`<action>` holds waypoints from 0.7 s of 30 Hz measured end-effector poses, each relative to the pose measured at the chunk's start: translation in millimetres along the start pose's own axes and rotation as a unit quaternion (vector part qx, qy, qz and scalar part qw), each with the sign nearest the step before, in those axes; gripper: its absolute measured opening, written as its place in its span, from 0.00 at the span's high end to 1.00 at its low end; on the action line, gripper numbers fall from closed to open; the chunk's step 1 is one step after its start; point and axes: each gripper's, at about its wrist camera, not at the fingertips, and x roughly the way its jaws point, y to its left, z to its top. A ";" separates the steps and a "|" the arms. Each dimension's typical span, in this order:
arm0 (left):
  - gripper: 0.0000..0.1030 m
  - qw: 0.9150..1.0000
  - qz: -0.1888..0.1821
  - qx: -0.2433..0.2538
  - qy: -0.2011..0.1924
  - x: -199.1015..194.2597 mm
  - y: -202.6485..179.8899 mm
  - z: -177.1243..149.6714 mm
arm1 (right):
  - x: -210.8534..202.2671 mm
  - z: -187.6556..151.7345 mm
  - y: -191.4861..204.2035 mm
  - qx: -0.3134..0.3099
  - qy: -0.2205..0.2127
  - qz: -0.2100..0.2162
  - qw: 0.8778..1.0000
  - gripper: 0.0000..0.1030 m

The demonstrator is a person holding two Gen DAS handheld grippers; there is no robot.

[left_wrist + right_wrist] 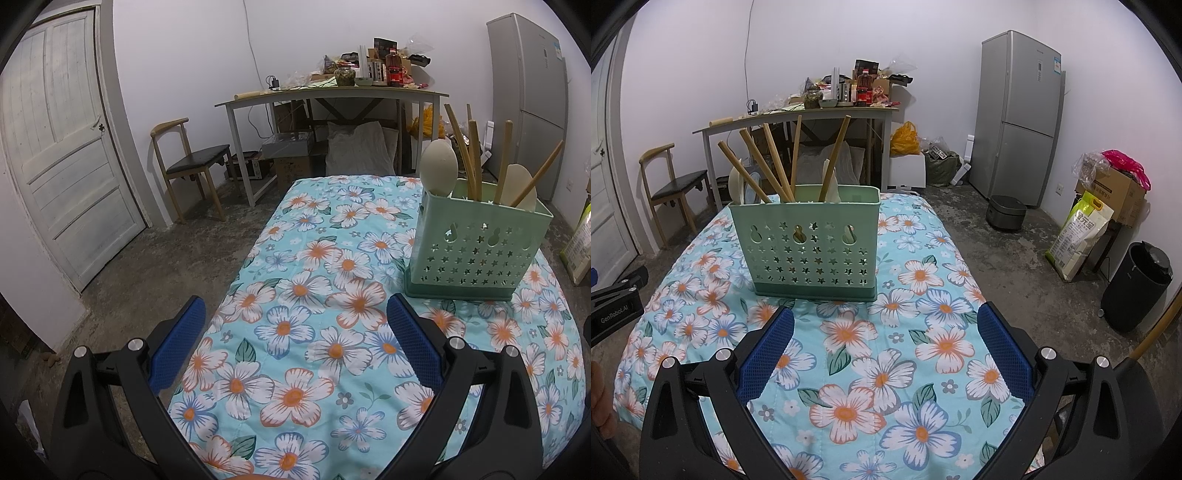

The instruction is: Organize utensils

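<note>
Green utensil holder (809, 240) standing upright on the floral cloth (886, 369), toward the far half of the covered table, star-shaped holes punched across its near wall and three larger keyhole cutouts along the top row. Inside, several wooden handles (775, 162) leaning at different angles, fanned out above the rim, plus pale spoon and spatula heads (438, 167) poking up among them; which compartment each sits in cannot be told. Seen from the left wrist, same holder (476, 243) off to the right and ahead, well apart from the left gripper (295, 332), whose blue-padded fingers (177, 347) are spread wide with nothing between them, hovering over the cloth near the table's left edge. Right gripper (886, 332) likewise spread apart and empty, pointed almost straight at the holder, which stands just beyond the fingertips without touching them. Part of the left gripper's black body (617, 306) visible at the left edge of the right wrist view. Beyond the table: wooden chair (188, 162) with a dark seat, white door (62, 147), cluttered desk (798, 118) against the back wall, grey fridge (1019, 110), yellow bag (905, 140), cardboard box (1115, 192), black bin (1137, 288) on the concrete floor.
</note>
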 end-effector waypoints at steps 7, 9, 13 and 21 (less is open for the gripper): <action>0.08 1.000 0.000 -0.001 -0.001 -0.1 0.6 0.4 | -0.2 -0.1 0.1 0.000 -0.001 0.000 1.000 0.06; 0.08 1.000 0.000 -0.001 0.000 0.0 0.2 0.2 | -0.3 0.0 0.2 0.000 0.000 0.000 1.000 0.06; 0.08 1.000 0.000 -0.001 0.000 -0.2 0.8 0.4 | -0.7 0.2 0.3 0.000 0.000 0.000 1.000 0.06; 0.08 1.000 -0.002 -0.002 0.001 -0.2 0.9 0.4 | -0.9 0.4 0.3 0.000 -0.001 0.000 1.000 0.06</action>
